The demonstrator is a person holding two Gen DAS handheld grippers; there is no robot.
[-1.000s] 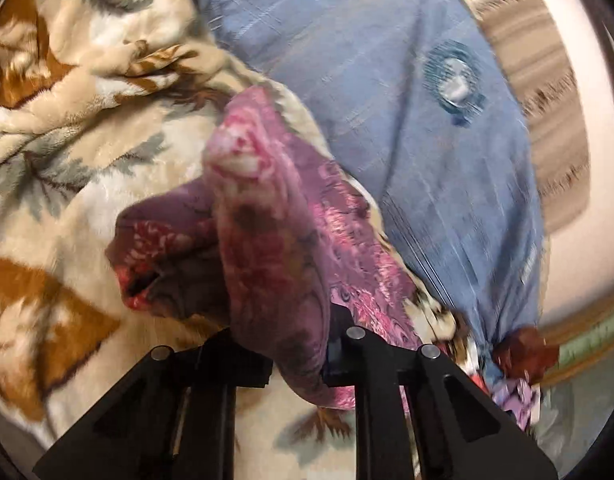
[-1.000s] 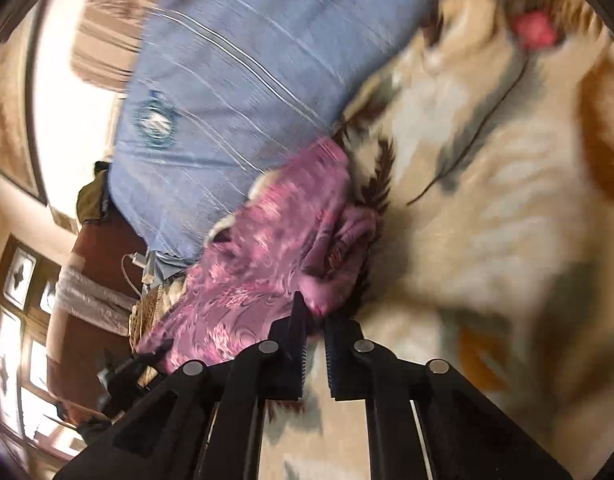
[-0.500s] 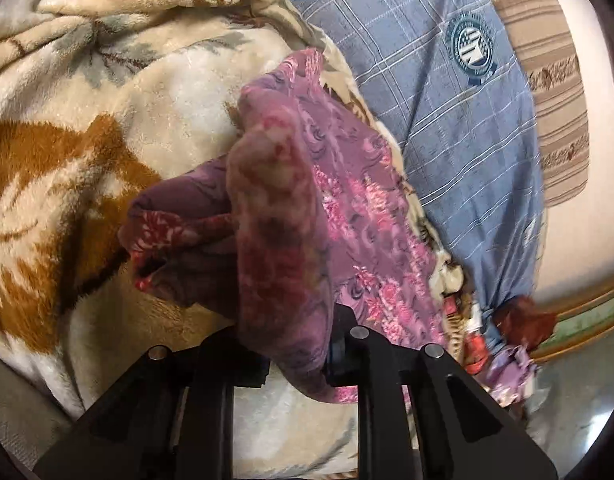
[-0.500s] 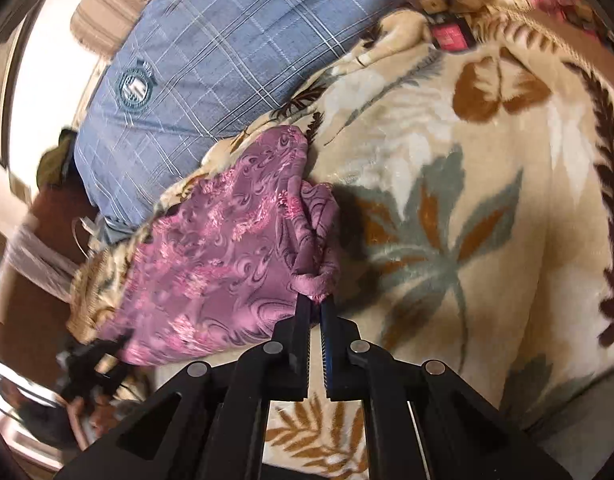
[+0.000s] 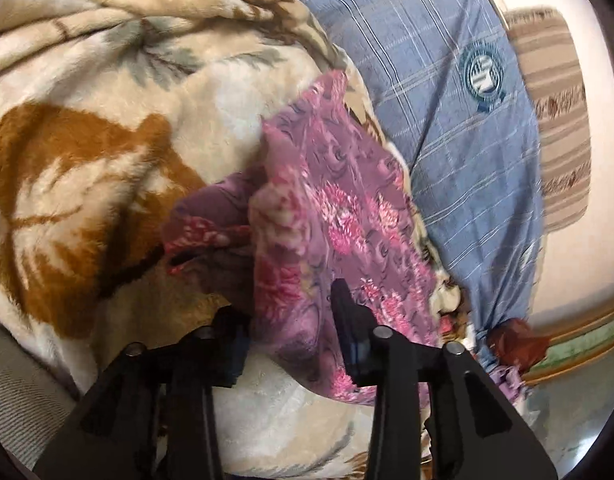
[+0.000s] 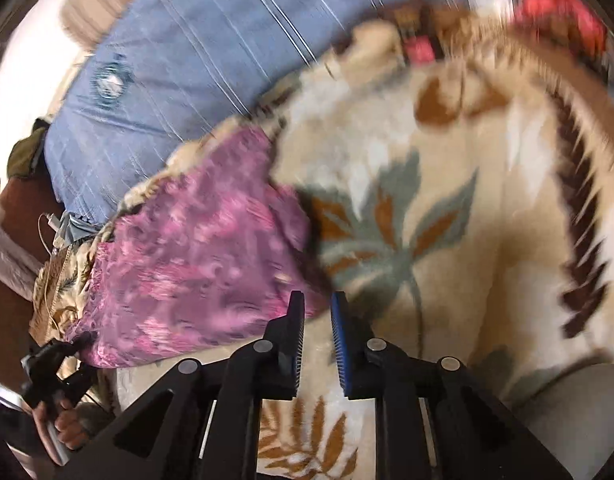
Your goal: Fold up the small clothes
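A home bedroom, probably: plush leaf-print blanket (image 5: pixel 119 128), blue checked pillow (image 5: pixel 459 120), striped wall hanging (image 5: pixel 563 140).

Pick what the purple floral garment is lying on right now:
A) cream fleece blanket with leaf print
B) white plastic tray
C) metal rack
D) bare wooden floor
A: in both wrist views the purple floral garment lies on the cream fleece blanket with brown and grey-green leaves, next to a blue checked pillow.

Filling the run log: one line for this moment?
purple floral garment on blanket | left gripper opening, cloth between jaws | right gripper opening, empty
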